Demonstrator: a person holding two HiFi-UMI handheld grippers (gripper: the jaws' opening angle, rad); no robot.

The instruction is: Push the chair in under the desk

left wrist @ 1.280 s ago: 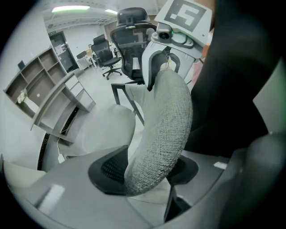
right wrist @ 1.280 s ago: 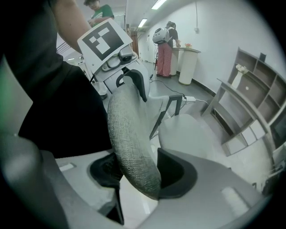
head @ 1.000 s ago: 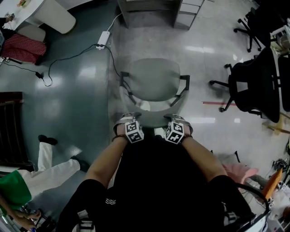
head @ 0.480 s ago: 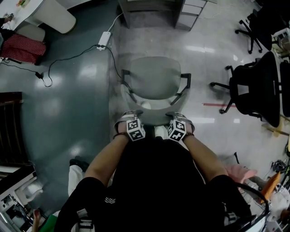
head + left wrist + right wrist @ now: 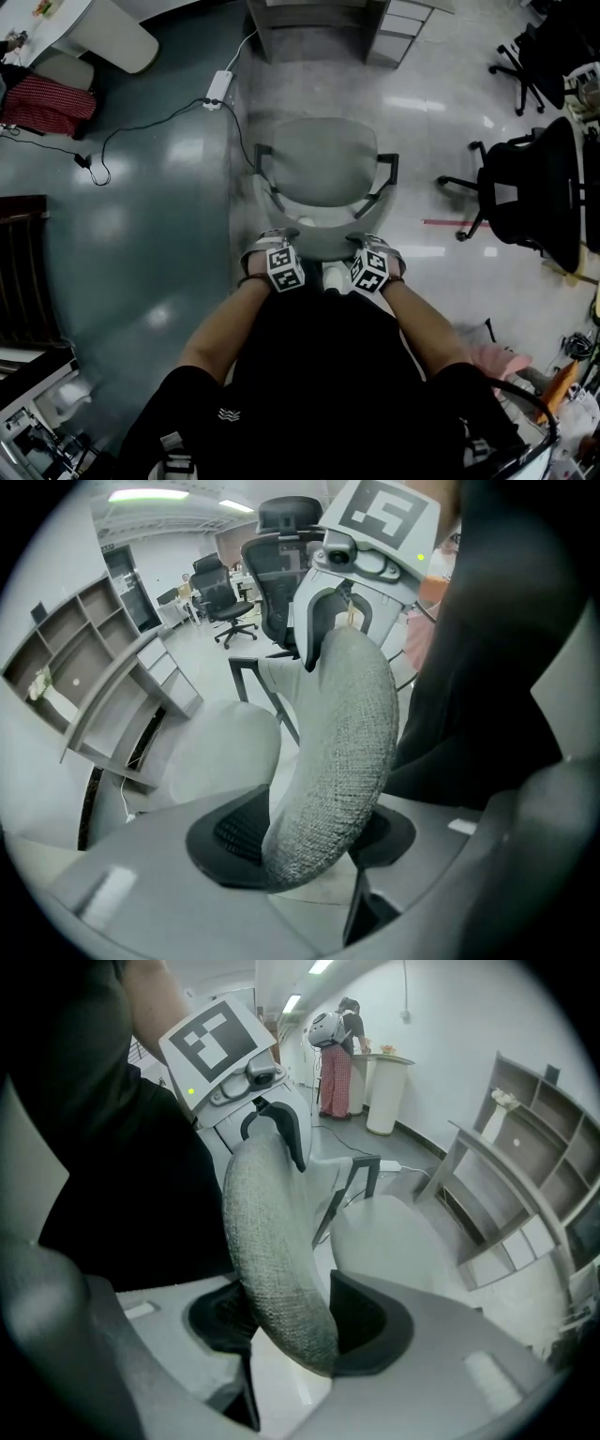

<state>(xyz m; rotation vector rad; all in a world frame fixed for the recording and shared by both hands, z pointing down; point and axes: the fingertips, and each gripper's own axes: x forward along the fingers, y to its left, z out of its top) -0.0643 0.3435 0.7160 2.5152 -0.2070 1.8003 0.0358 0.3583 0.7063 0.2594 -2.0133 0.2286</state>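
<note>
Both grippers are clamped on the top rim of the chair's [image 5: 319, 164] backrest [image 5: 323, 242], one near each end. The left gripper [image 5: 309, 841] has its jaws closed on the grey woven rim, and the right gripper [image 5: 300, 1321] grips the same rim in the same way from the other side. Holding it at two spread points likely keeps the chair from swivelling and lets the person drive it straight ahead. The person stands close behind it with arms bent. The seat faces the desk [image 5: 309, 21], which stands at the far edge of the floor [image 5: 159, 216] with a drawer unit [image 5: 401, 28] at its right. The chair is near the desk but not yet under it; a strip of floor shows between them. Compared with a second ago, the chair and both grippers sit slightly nearer the desk, the grip is unchanged, and the person seen low at the left is gone from view.
</note>
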